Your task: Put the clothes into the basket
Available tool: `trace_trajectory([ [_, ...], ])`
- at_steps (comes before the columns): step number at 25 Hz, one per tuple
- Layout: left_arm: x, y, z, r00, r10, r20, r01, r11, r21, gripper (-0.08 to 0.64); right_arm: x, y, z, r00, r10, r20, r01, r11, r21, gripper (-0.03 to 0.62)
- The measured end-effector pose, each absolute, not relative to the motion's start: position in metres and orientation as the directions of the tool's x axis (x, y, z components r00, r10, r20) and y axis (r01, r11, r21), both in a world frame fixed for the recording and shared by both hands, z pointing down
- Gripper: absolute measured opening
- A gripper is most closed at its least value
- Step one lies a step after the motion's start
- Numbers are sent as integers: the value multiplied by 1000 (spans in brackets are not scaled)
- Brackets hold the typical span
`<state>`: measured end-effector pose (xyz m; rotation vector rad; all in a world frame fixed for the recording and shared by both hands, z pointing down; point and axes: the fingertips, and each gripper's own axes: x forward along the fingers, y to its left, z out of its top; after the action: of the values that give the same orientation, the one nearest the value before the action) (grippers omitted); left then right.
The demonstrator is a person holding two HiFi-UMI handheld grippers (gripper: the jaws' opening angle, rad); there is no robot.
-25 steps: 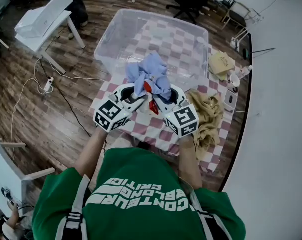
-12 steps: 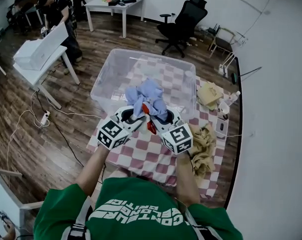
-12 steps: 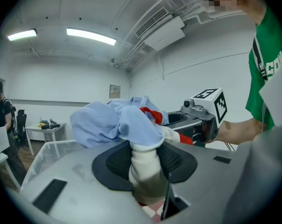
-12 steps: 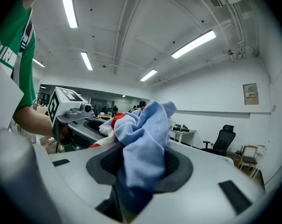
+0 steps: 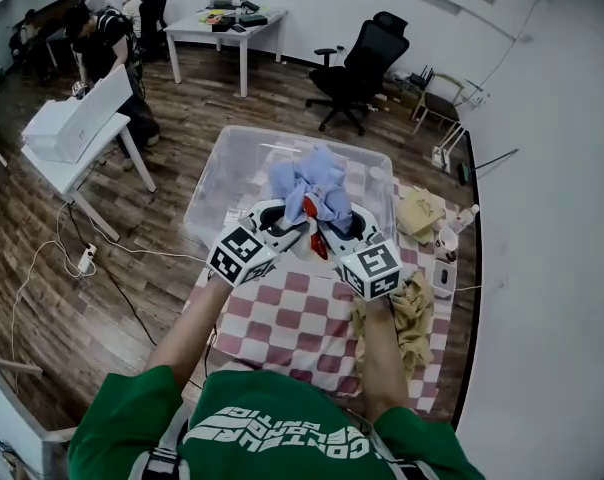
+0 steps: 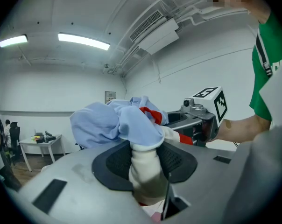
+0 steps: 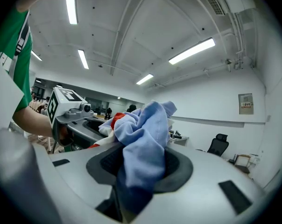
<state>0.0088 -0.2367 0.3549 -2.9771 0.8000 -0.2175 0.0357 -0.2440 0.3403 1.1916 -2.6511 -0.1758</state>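
A: Nearest first. What fills the bottom of the head view?
B: A person in a green shirt, both forearms stretched forward. There is a gripper in each hand, marker cubes facing up.

A: Fingers on the left?
B: The left gripper has its fingers clamped on a white fold of the clothes bundle, cloth pinched between the dark pads. Light blue fabric bunches above them, and a red-and-white strip shows near the top.

A: And the right?
B: The right gripper has its fingers clamped on a blue fold of the same bundle. The two grippers sit close together, tips angled toward each other. The bundle is raised between them, off the counter.

A: Where is the bundle relative to the basket?
B: It is held in the air. From the head view it shows in front of the near half of the basket, not resting inside it. The basket is a clear plastic tub on the far part of the counter. The red-and-white checked cloth shows through its floor.

A: Anything else on the counter?
B: A tan garment lies crumpled at the right edge, just beside the right forearm. Past it are small items, too small to tell.

A: Beyond the counter?
B: Wood floor, with a white table at left. Farther back are a black office chair and a white desk by the far wall.
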Motion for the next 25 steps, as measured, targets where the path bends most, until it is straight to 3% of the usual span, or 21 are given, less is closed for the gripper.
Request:
trace_trajectory([
  [25, -46, -408, 418, 844, -492, 214, -509, -860, 30, 140, -22, -417, 403, -640, -703, 310, -690, 703, 172, 153],
])
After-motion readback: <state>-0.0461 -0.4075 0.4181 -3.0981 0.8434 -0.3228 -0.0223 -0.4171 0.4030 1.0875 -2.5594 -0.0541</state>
